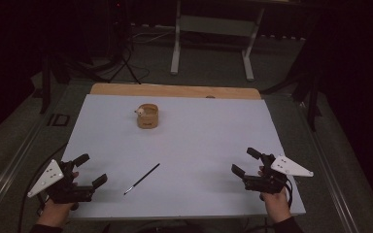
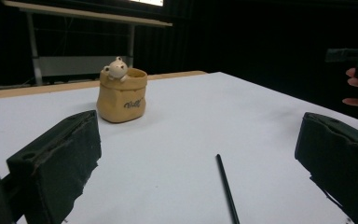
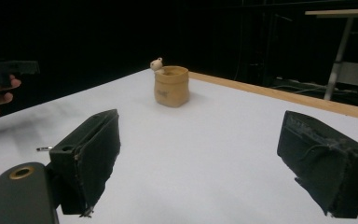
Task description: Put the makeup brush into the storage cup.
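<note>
High view: tan pot (image 1: 148,116) far side of table (image 1: 213,141); thin black pen (image 1: 142,178) well nearer than the pot. Left gripper (image 1: 93,170), right gripper (image 1: 245,162) — both spread, empty. Risk — the slim pen rolling away under a jaw.

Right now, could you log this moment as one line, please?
left gripper: open | right gripper: open | pen: flat on table | pot: upright

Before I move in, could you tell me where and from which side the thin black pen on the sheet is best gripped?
Grip the pen near mid-shaft, coming straight down with the jaws across it. It lies flat on the white sheet, slim and diagonal, so a side approach would likely push it. The left gripper, open, is nearer.
</note>
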Demonstrator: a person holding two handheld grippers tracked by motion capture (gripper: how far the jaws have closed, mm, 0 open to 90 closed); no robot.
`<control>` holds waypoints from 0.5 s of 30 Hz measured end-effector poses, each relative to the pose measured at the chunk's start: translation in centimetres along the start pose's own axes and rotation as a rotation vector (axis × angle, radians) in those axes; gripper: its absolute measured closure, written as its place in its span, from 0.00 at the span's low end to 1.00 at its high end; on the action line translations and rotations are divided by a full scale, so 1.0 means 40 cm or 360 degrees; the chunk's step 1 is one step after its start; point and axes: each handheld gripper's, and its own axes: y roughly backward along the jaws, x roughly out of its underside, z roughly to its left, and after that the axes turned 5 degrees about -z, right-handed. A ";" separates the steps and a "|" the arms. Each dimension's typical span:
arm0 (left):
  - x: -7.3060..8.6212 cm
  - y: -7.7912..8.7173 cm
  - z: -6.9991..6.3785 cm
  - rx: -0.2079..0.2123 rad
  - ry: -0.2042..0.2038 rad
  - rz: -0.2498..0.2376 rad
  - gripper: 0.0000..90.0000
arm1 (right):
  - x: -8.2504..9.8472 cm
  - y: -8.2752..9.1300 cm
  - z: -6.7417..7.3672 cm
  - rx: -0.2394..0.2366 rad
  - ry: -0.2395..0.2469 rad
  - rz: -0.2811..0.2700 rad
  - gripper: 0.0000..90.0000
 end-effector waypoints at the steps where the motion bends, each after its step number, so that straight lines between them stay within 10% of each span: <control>1: 0.000 0.000 0.000 0.0002 0.0003 0.0001 0.01 | -0.001 0.000 0.000 -0.0001 0.0009 -0.0005 0.14; 15: -0.003 -0.006 -0.005 0.0017 0.0011 0.0037 0.01 | -0.004 0.003 0.000 0.0018 0.0014 -0.0020 0.14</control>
